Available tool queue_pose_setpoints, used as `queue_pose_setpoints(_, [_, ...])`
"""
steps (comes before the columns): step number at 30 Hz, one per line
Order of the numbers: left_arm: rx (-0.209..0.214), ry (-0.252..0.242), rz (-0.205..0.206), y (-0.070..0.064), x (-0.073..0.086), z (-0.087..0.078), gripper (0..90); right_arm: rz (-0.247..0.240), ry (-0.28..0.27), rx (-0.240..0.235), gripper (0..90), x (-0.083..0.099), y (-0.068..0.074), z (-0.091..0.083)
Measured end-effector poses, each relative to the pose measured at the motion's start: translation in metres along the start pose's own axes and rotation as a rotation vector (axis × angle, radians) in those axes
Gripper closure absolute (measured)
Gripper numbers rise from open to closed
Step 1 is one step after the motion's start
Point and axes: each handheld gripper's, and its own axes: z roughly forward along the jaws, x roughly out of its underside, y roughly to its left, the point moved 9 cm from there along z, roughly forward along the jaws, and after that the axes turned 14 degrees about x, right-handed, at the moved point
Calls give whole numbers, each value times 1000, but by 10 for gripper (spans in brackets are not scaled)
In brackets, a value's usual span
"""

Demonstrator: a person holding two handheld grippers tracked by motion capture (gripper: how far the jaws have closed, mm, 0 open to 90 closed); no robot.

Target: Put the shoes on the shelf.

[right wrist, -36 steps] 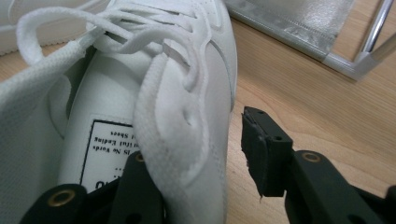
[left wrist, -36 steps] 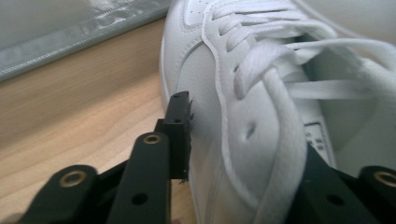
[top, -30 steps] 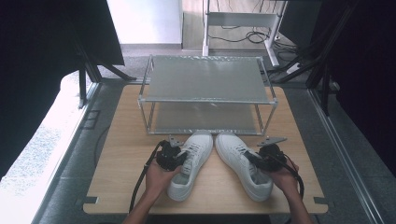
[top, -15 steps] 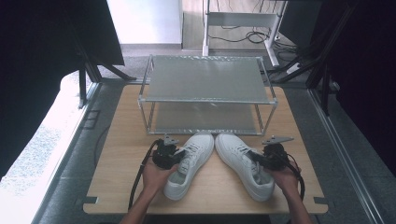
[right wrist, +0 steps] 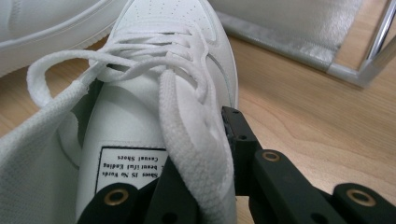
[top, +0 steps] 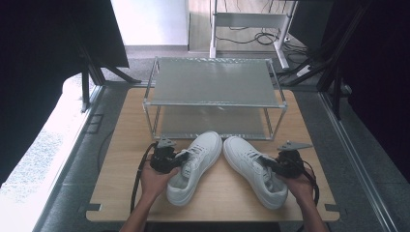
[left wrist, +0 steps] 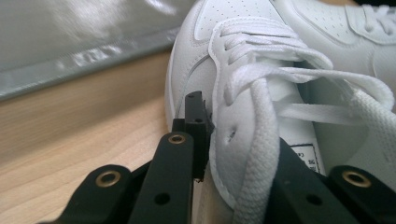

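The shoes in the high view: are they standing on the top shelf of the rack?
No, both shoes stand on the wooden table in front of the rack.

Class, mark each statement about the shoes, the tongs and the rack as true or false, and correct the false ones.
1. The left tongs grip the side wall of the left shoe. True.
2. Both shoes sit on the rack's top shelf. False: they lie on the table.
3. The right shoe is black. False: white.
4. The right tongs grip the right shoe's side wall. True.
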Motion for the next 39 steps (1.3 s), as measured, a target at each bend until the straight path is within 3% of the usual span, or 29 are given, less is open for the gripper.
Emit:
queue_pose_setpoints(3, [5,-27,-6,1,-4,-11,830,23,-44,-31,850,-5,2,-9])
queue_pose_setpoints(14, [22,-91,-18,1,-12,-33,827,46,-140,-63,850,-15,2,-34])
queue_pose_setpoints(17, [48,-127,-28,-2,-16,-42,827,70,-173,-90,851,-18,0,-43])
queue_pose_setpoints(23, [101,-180,-48,-6,-22,-54,828,120,-224,-127,852,-23,-2,-53])
queue_pose_setpoints(29, [111,-239,-50,-10,-29,-66,828,143,-268,-150,853,-28,-3,-63])
queue_pose_setpoints(34, [138,-261,-62,-12,-31,-71,827,166,-294,-177,855,-31,-3,-67])
queue_pose_setpoints(39, [140,-288,-66,-11,-32,-74,825,179,-314,-188,856,-33,-3,-70])
